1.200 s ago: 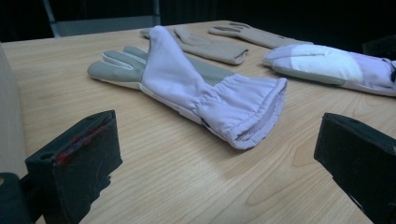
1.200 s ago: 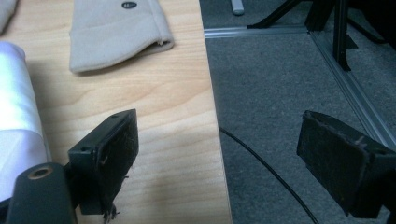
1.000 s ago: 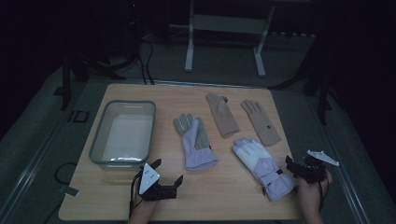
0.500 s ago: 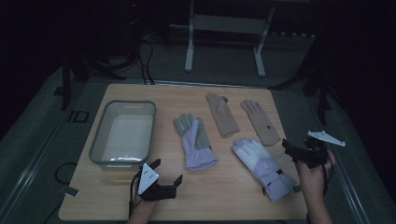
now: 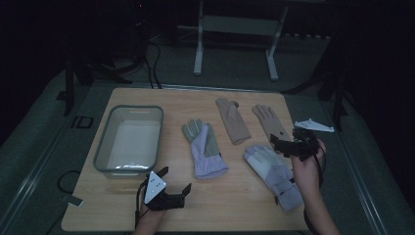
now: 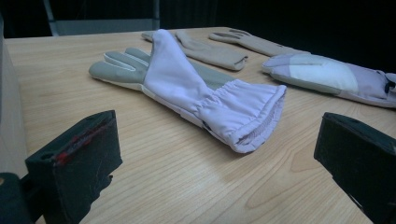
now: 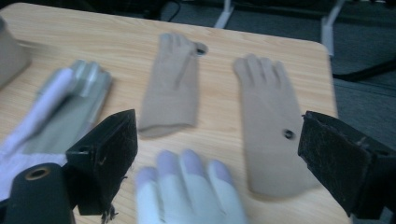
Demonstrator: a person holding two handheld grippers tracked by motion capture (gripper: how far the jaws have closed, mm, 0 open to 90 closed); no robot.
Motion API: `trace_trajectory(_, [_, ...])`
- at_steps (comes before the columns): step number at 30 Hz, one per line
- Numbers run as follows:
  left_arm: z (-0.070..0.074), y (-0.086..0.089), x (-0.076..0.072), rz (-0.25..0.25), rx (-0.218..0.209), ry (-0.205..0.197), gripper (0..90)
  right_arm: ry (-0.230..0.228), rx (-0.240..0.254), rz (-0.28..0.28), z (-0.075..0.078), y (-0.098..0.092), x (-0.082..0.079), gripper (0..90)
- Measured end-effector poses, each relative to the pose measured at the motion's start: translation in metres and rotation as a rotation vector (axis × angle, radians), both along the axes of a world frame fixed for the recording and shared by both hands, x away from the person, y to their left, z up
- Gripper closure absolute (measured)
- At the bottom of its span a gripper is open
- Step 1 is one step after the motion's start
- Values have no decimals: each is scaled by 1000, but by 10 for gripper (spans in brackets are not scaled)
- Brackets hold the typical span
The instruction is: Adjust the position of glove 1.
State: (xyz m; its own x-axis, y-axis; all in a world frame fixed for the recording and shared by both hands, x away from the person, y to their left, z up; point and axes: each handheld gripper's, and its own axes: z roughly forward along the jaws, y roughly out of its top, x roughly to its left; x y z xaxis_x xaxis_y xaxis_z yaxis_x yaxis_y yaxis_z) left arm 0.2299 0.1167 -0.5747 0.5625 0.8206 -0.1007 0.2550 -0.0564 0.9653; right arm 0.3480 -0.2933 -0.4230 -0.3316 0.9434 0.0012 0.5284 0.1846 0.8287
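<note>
Two lilac-and-grey gloves lie flat on the wooden table: one in the middle (image 5: 204, 147) and one at the right (image 5: 271, 171). Behind them lie two tan gloves (image 5: 232, 121) (image 5: 270, 122). My left gripper (image 5: 175, 179) rests near the front edge, open, its jaws wide apart (image 6: 215, 140), facing the cuff of the middle glove (image 6: 187, 88). My right gripper (image 5: 288, 139) hovers open above the fingers of the right lilac glove (image 7: 187, 191). It looks at both tan gloves (image 7: 173, 84) (image 7: 271, 126), with nothing between its jaws (image 7: 219, 140).
A clear grey bin (image 5: 100, 156) stands empty at the table's left. A metal stand (image 5: 235, 24) and cables sit on the dark floor beyond the far edge. Bare wood (image 5: 230, 200) lies between the two hands at the front.
My right gripper has risen from the front right edge and moved forward over the right lilac glove's fingers. The left gripper has stayed put.
</note>
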Motion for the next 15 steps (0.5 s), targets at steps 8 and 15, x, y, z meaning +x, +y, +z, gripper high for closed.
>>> trace_trajectory(8, [0,0,0,0,-3,-2,8,30,27,79,9,43,15,118])
trace_trajectory(15, [0,1,0,-3,-4,-2,8,65,40,134,9,80,26,112])
